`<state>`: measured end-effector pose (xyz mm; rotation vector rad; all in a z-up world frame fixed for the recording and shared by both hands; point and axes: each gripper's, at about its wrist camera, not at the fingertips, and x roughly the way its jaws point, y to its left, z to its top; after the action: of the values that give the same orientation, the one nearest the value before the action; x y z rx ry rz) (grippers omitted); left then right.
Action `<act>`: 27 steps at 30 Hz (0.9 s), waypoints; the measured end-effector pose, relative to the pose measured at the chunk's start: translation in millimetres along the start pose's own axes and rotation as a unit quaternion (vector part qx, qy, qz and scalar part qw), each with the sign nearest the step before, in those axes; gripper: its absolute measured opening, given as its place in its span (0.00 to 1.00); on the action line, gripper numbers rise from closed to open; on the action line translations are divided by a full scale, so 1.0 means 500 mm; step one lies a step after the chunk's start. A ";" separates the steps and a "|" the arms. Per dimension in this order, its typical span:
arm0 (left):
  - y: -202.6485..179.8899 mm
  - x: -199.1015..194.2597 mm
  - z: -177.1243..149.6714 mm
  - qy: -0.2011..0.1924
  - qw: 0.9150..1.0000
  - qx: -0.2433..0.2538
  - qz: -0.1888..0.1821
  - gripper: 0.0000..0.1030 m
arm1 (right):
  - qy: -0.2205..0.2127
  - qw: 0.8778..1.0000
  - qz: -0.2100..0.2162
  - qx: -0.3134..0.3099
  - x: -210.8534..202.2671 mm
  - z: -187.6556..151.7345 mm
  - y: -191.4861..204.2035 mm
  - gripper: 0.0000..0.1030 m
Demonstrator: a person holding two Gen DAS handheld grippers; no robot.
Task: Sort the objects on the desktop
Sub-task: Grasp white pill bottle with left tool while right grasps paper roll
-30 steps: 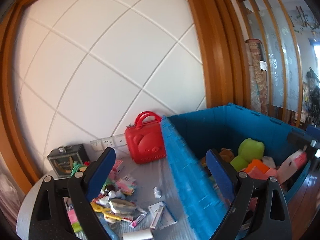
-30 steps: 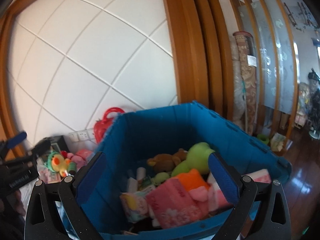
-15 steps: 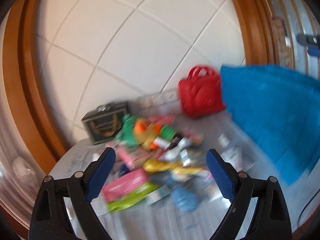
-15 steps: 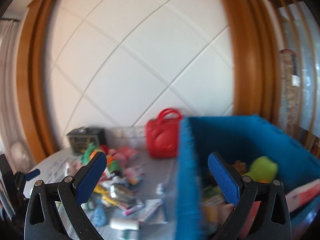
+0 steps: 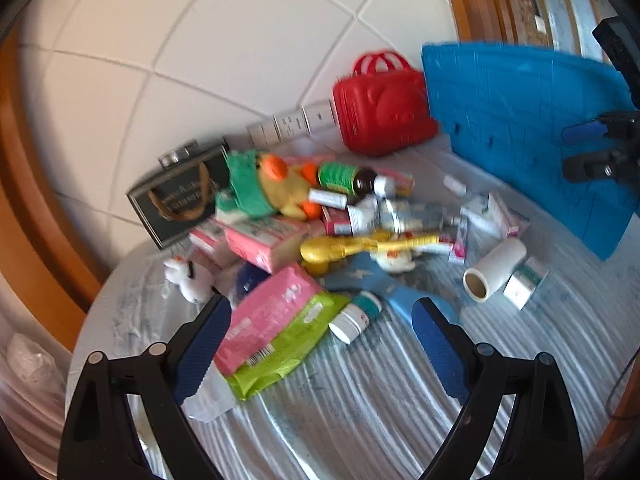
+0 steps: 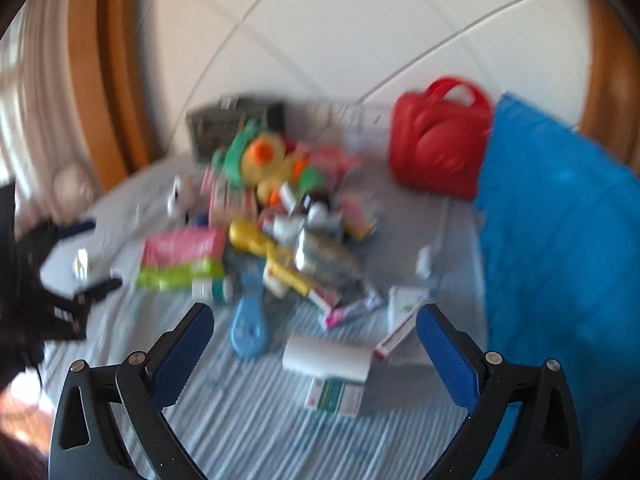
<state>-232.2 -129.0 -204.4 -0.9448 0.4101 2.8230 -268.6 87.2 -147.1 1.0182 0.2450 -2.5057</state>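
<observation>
1. Left wrist view: the left gripper (image 5: pixel 320 336) stands wide, released, with nothing between its blue fingers (image 5: pixel 202 344). It hangs above the near edge of a heap of small things on a striped table cover (image 5: pixel 360 408).
2. Nearest the left finger lie a pink packet (image 5: pixel 268 312) and a green packet (image 5: pixel 288 344), side by side and touching. A small white-capped bottle (image 5: pixel 356 316) lies just beside the green packet.
3. Farther back in the heap are a yellow toy (image 5: pixel 344 248), a stuffed duck (image 5: pixel 276 188), a brown bottle with a green label (image 5: pixel 348 178) and a dark box (image 5: pixel 180 196) against the wall.
4. A white paper roll (image 5: pixel 494 274) lies right of the heap, apart from it. A red case (image 5: pixel 380 112) stands by the wall, touching the blue bin (image 5: pixel 520 132) at the right.
5. Right wrist view, blurred: the right gripper (image 6: pixel 316 344) is also released, its jaws wide and empty, above the near side of the same heap.
6. Between its fingers lie the white paper roll (image 6: pixel 326 360) and a blue flat tool (image 6: pixel 250 320). The red case (image 6: pixel 440 144) and blue bin (image 6: pixel 560 240) are at the right; the left gripper (image 6: pixel 76 264) shows at the left edge.
</observation>
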 end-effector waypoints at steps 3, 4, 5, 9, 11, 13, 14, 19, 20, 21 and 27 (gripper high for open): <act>-0.011 0.049 -0.010 0.001 0.999 0.029 -0.038 0.90 | 0.018 1.000 0.019 0.012 0.040 -0.008 -0.011 1.00; -0.014 0.070 -0.012 0.008 0.998 0.042 -0.049 0.90 | 0.022 0.999 0.022 0.015 0.049 -0.007 -0.017 1.00; -0.018 0.089 -0.014 0.012 0.996 0.057 -0.061 0.90 | 0.026 0.999 0.022 0.016 0.058 -0.005 -0.022 1.00; -0.036 0.179 -0.025 0.044 0.983 0.129 -0.119 0.90 | 0.042 0.999 0.029 0.019 0.107 0.005 -0.044 1.00; -0.041 0.215 -0.030 0.060 0.976 0.153 -0.145 0.82 | 0.053 0.998 0.035 0.025 0.132 0.007 -0.050 1.00; -0.041 0.256 -0.036 0.080 0.965 0.166 -0.184 0.73 | 0.068 0.997 0.034 0.031 0.159 0.003 -0.056 1.00; -0.041 0.283 -0.041 0.095 0.960 0.173 -0.200 0.65 | 0.076 0.996 0.038 0.037 0.173 -0.001 -0.058 1.00; -0.037 0.335 -0.052 0.122 0.945 0.185 -0.239 0.54 | 0.103 0.992 0.044 0.057 0.212 -0.017 -0.065 1.00; -0.035 0.340 -0.056 0.120 0.944 0.186 -0.246 0.54 | 0.107 0.991 0.048 0.065 0.217 -0.021 -0.067 1.00; -0.029 0.343 -0.056 0.120 0.943 0.176 -0.256 0.53 | 0.115 0.988 0.057 0.082 0.227 -0.027 -0.070 1.00; -0.036 0.333 -0.055 0.126 0.943 0.142 -0.273 0.33 | 0.138 0.988 0.053 0.047 0.265 -0.042 -0.058 0.97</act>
<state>-344.9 -113.1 -330.5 -1.1455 0.4794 2.0907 -353.4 77.7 -254.3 1.3797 0.1489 -2.2959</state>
